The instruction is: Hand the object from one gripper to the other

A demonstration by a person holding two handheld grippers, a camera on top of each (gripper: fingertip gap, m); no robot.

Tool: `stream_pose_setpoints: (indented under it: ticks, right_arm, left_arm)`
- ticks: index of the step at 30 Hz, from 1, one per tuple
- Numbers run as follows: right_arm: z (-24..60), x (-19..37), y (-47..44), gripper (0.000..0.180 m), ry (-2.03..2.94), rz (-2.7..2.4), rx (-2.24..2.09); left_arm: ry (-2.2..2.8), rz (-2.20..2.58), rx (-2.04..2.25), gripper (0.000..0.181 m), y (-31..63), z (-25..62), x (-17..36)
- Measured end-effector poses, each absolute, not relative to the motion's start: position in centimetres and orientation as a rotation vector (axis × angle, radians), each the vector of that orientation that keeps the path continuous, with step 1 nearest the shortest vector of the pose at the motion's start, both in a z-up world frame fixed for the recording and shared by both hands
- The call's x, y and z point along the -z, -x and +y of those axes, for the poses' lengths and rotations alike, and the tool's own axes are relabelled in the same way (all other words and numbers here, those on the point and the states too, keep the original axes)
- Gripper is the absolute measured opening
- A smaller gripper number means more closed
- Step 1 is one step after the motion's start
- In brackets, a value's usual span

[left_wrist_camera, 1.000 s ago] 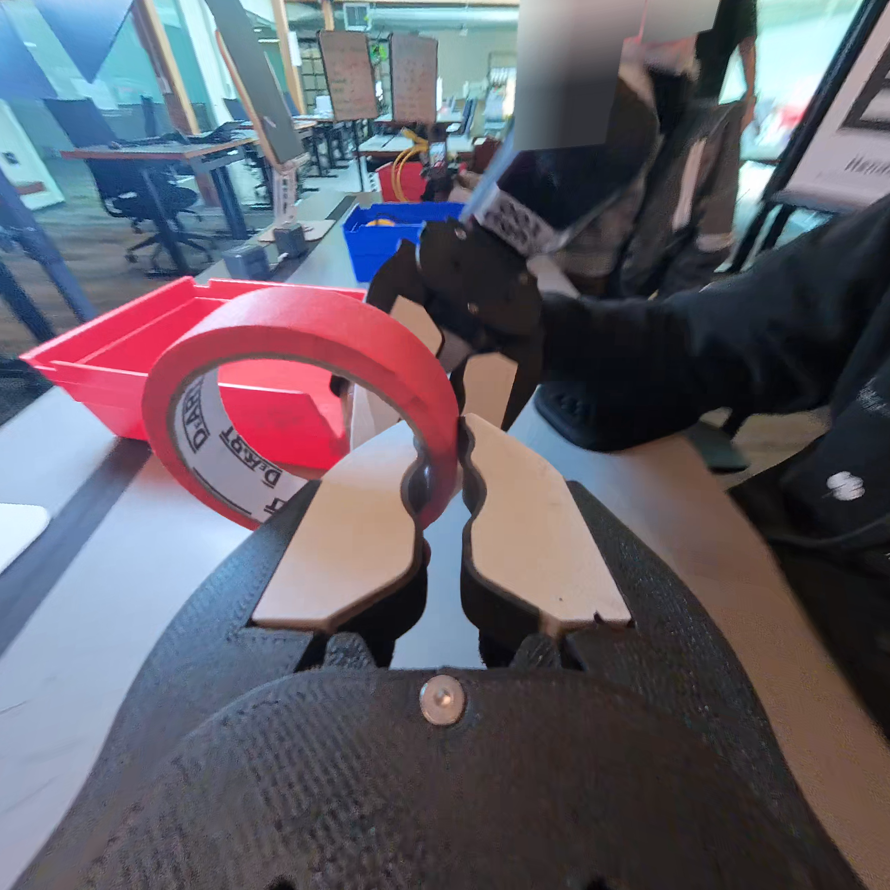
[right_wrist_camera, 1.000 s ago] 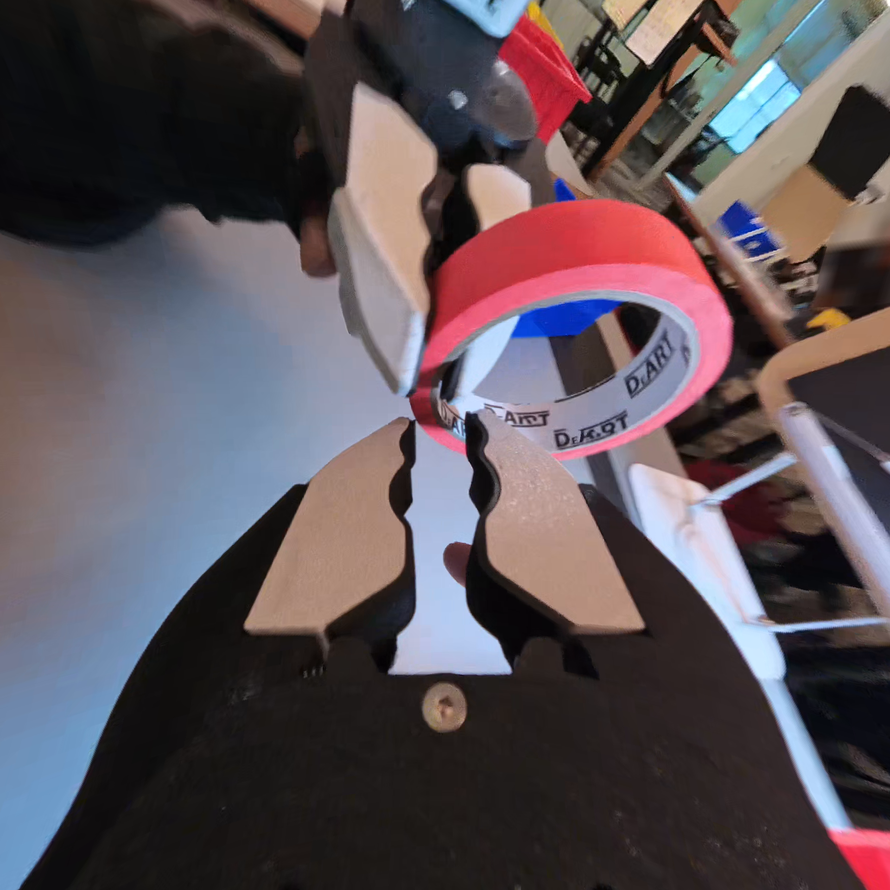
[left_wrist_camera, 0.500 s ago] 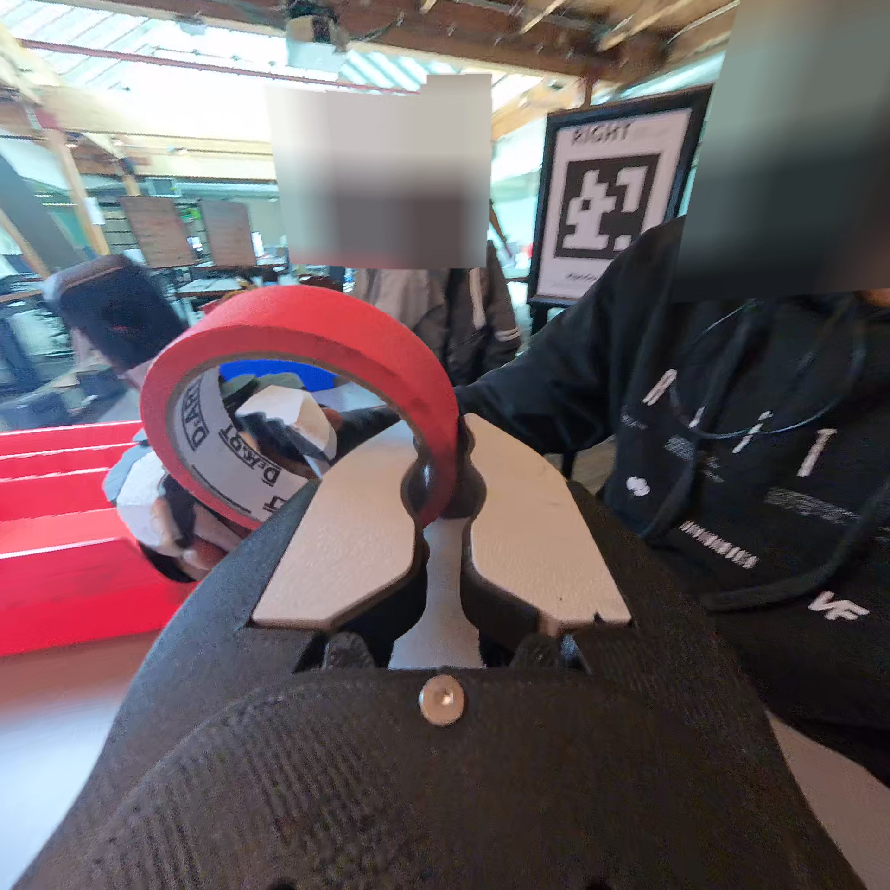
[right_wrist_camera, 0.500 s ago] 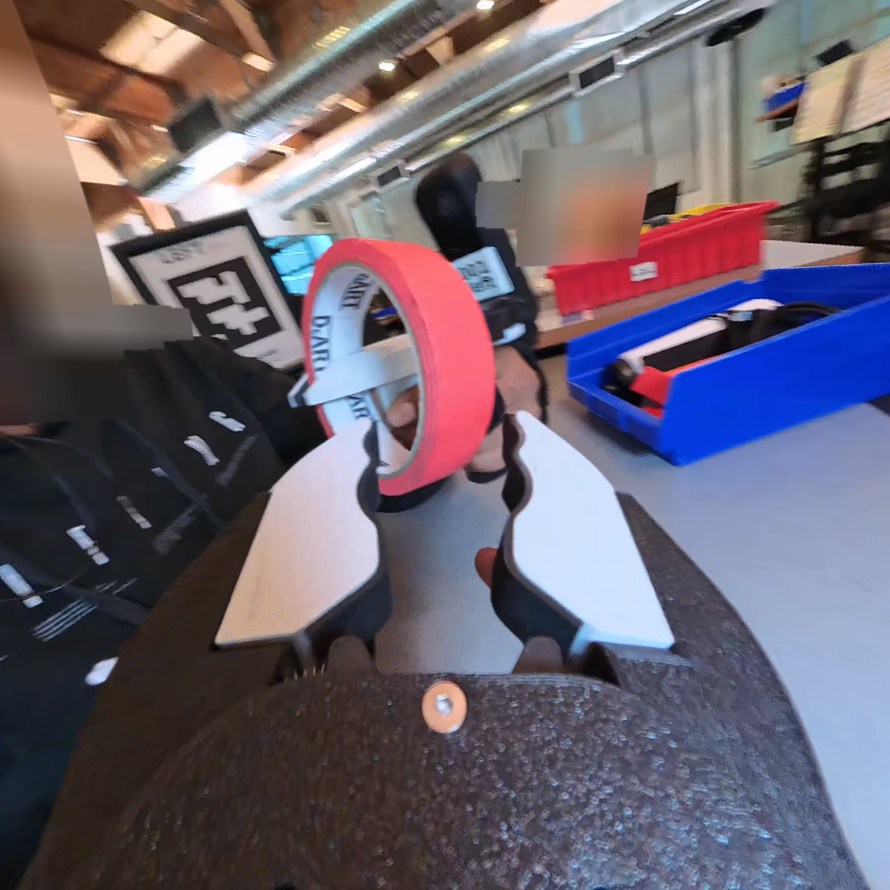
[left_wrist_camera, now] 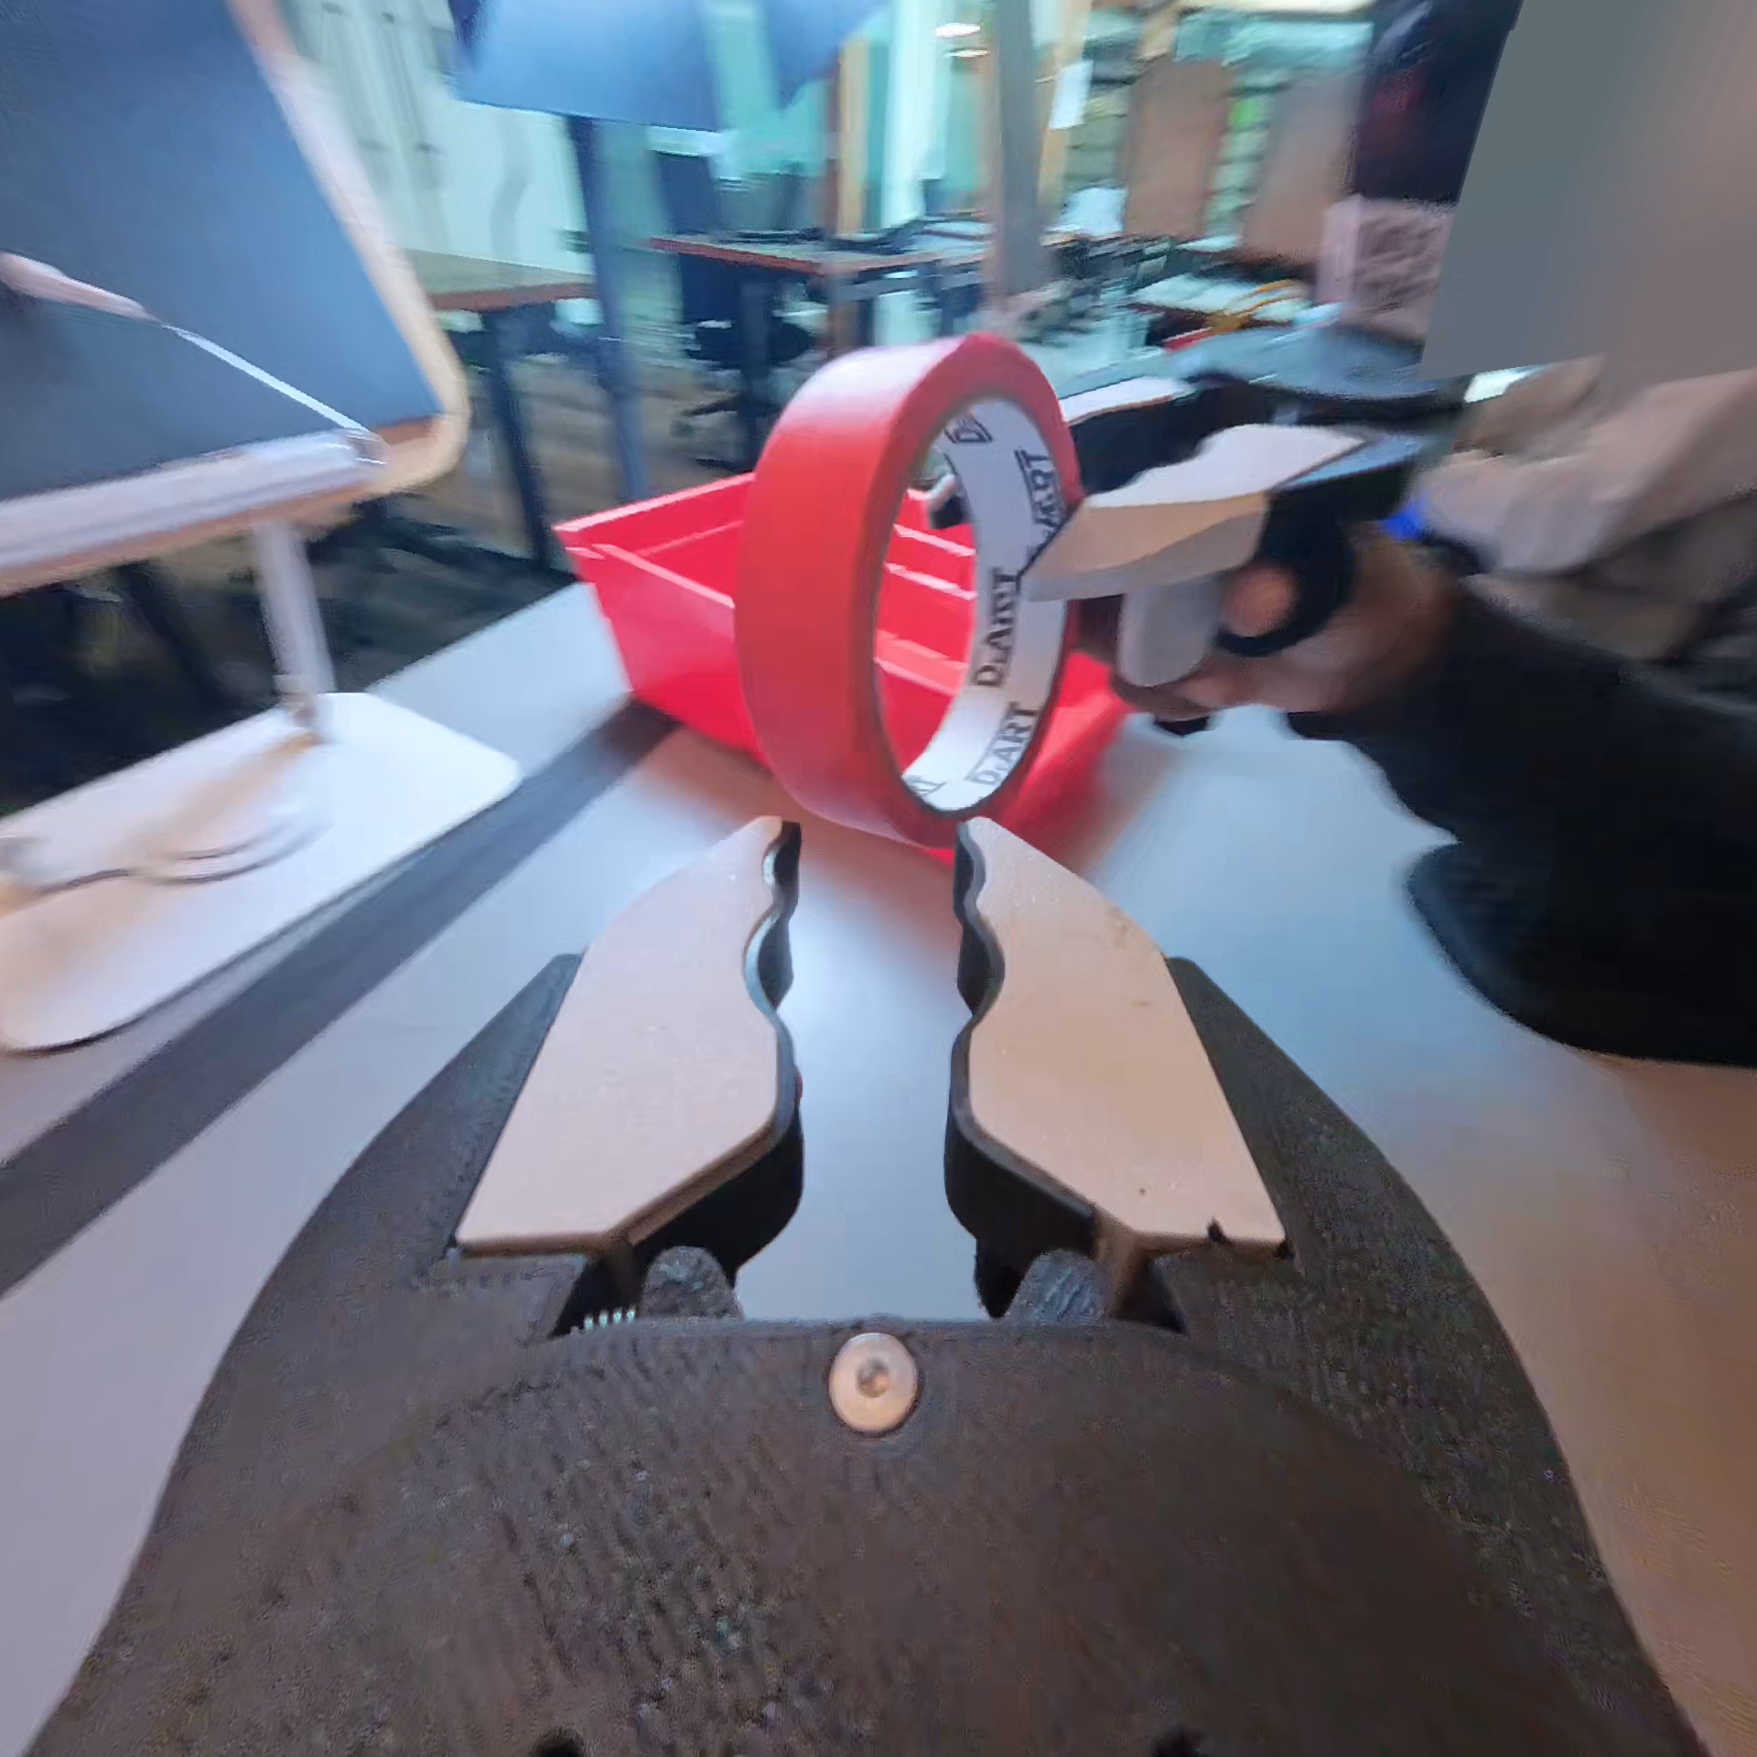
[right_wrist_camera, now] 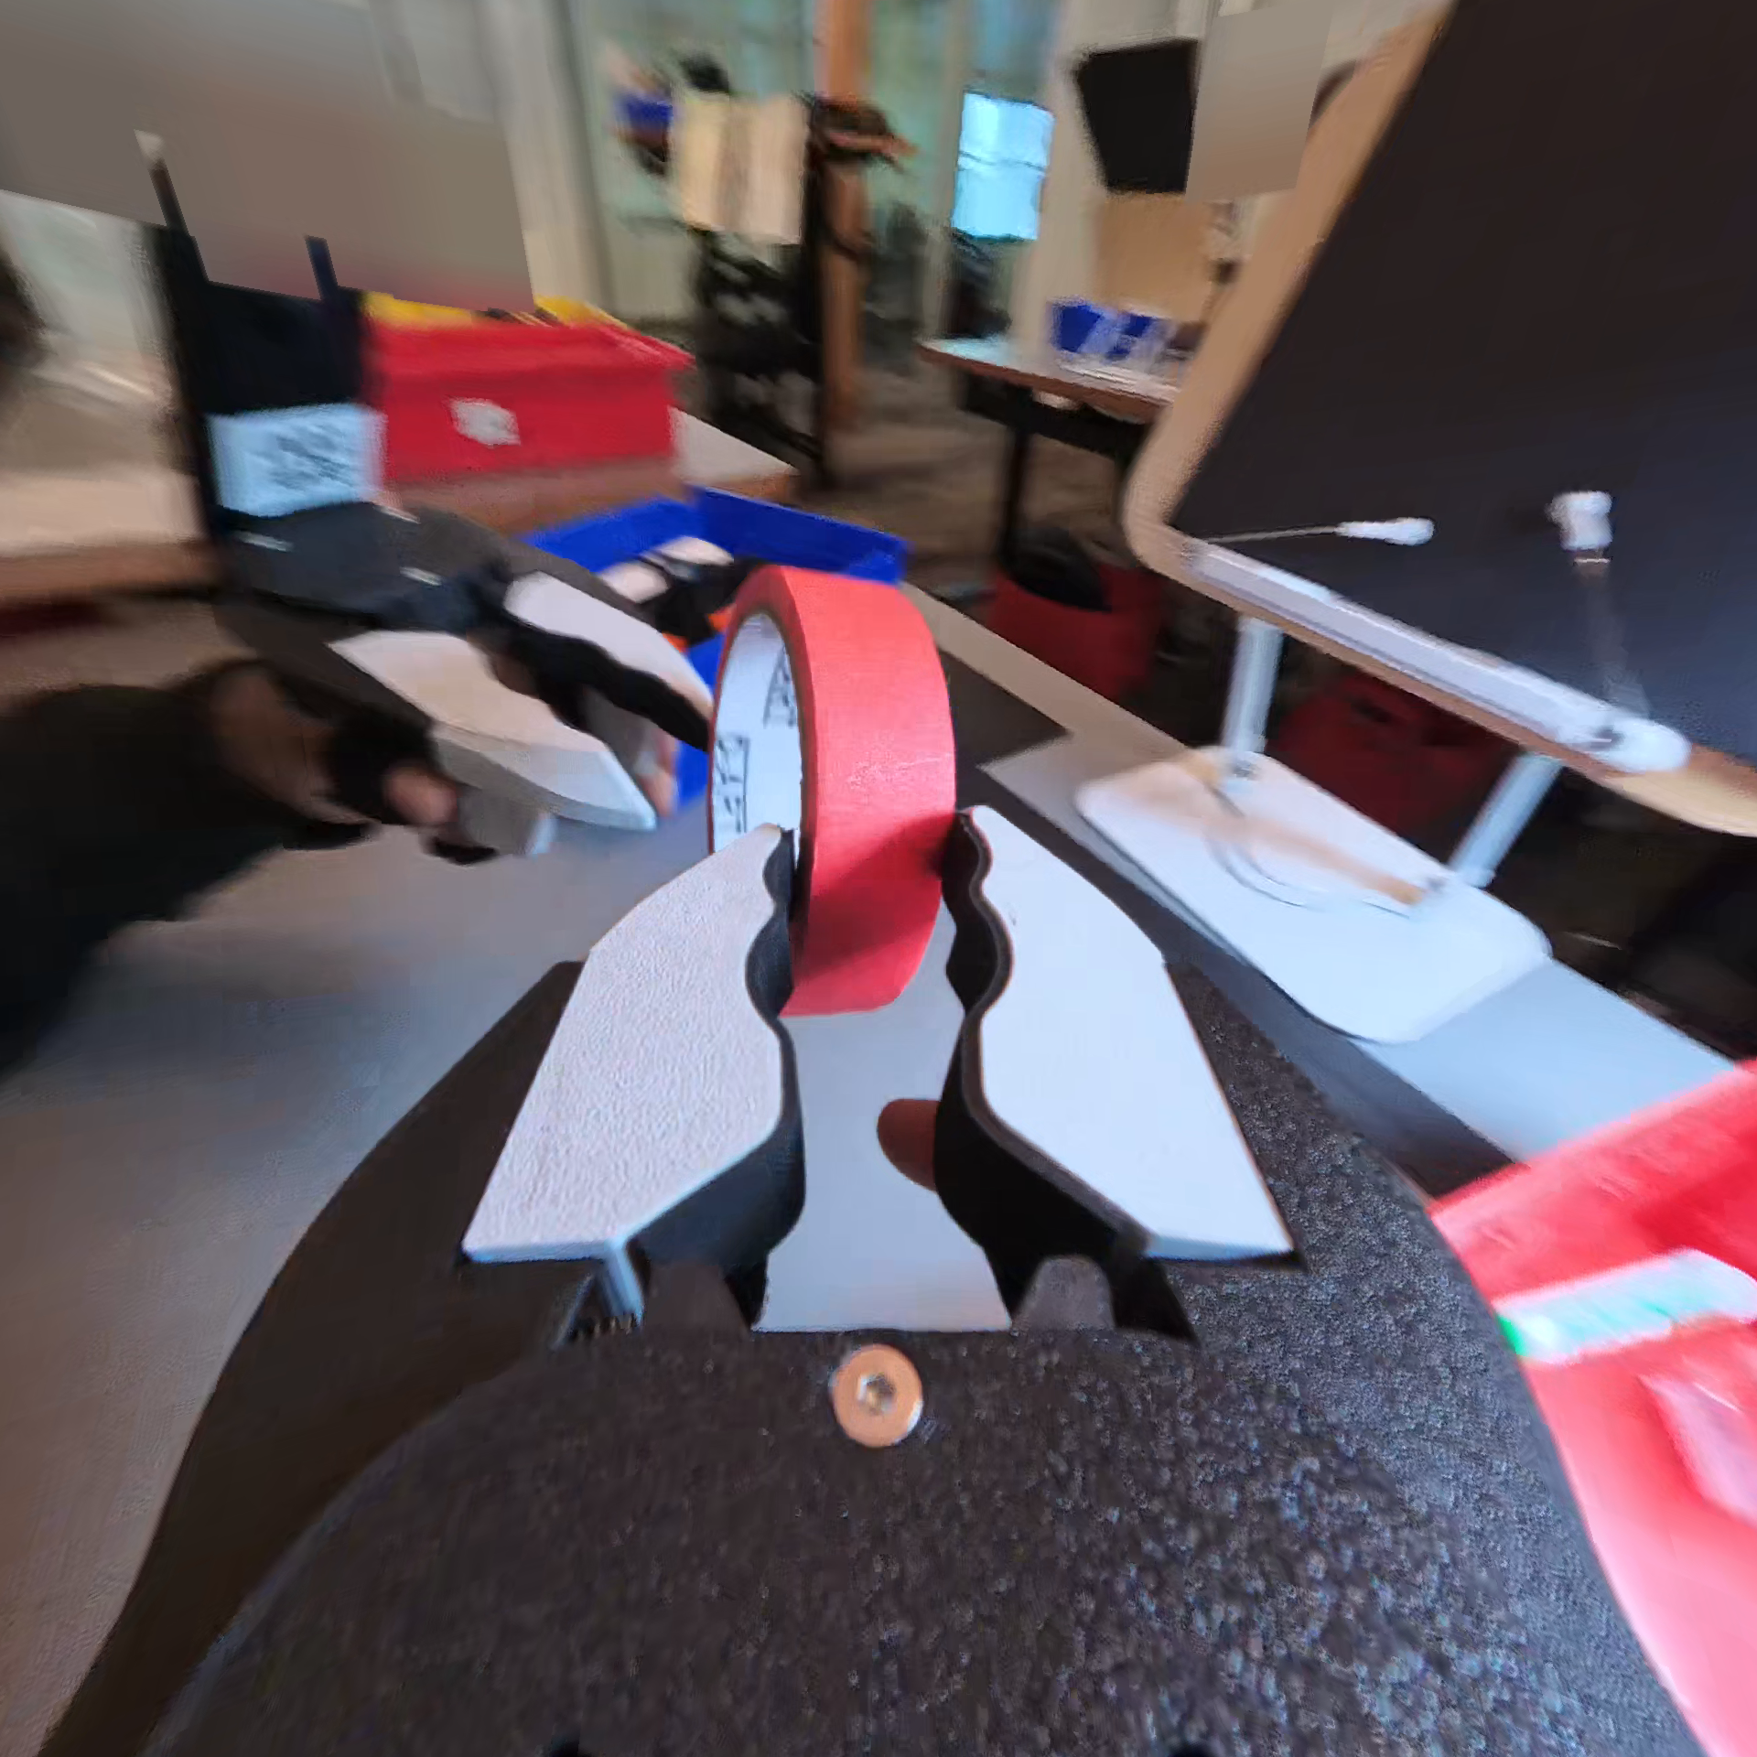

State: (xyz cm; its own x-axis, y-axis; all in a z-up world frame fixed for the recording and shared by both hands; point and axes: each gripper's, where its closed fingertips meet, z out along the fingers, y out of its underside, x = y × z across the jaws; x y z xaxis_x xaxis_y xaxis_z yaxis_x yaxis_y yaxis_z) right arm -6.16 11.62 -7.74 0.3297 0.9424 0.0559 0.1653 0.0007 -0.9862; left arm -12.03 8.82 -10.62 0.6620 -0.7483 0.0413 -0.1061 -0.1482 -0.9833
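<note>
The red roll of tape (left_wrist_camera: 808, 608) stands upright in the air just beyond my left gripper (left_wrist_camera: 870, 837), which is open and empty, its fingertips a little short of the roll's lower edge. My right gripper (right_wrist_camera: 867, 832) is shut on the roll of tape (right_wrist_camera: 875, 808), its fingertips pressing on the two flat sides. In the left wrist view the right gripper (left_wrist_camera: 1093, 608) reaches in from the right, held by a hand in a dark sleeve. In the right wrist view the left gripper (right_wrist_camera: 675, 761) is open at the left, close to the roll.
A red bin (left_wrist_camera: 666, 608) sits on the grey table (left_wrist_camera: 1236, 951) behind the roll. A dark board on a white stand (left_wrist_camera: 219, 789) is at the left. A blue bin (right_wrist_camera: 799, 542) lies farther back, and another red bin (right_wrist_camera: 1616, 1331) is at the right. The left gripper's tips are roughly 8 centimeters from the right gripper's.
The left gripper has opened and let go of the roll. The right gripper has shut on it and holds it now. Both views have swung round.
</note>
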Motion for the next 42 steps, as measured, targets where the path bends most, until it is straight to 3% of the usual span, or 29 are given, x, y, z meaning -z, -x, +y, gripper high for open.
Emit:
stream_pose_setpoints:
  ticks: [9, 12, 14, 17, 26, 32, 39, 42]
  right_arm:
    - [10.3, 9.2, 8.5, 0.029, 1.362, -1.192, -0.294]
    - [8.9, 9.3, 9.6, 0.029, 1.283, -1.256, -0.199]
    - [7.9, 9.1, 10.2, 0.030, 1.234, -1.277, -0.165]
    - [6.9, 8.3, 10.5, 0.030, 1.158, -1.300, -0.161]
    - [3.0, 6.1, 9.2, 0.057, 1.228, -1.401, -0.994]
    - [4.3, 6.2, 8.2, 0.051, 1.326, -1.194, -1.599]
    - [-3.8, 5.2, 9.8, 0.055, 1.122, -1.327, -2.137]
    - [-6.4, 3.8, 9.4, 0.047, 0.987, -1.343, -2.299]
  left_arm:
    - [1.623, 0.742, 0.197, 0.039, 13.2, 10.2, 10.9]
    - [1.581, 0.820, 0.036, 0.031, 13.1, 10.4, 11.4]
    - [1.522, 0.878, -0.092, 0.014, 13.3, 10.3, 11.4]
    - [1.447, 0.885, -0.108, 0.012, 13.4, 10.0, 10.5]
    - [1.350, 0.707, 0.505, 0.009, 14.1, 8.2, 7.1]
    - [1.080, 0.703, 0.914, 0.010, 13.2, 3.9, 2.6]
    - [0.912, 0.846, 1.101, 0.010, 11.0, -0.6, 0.6]
    - [0.852, 0.889, 1.141, 0.010, 10.6, -2.1, -0.2]
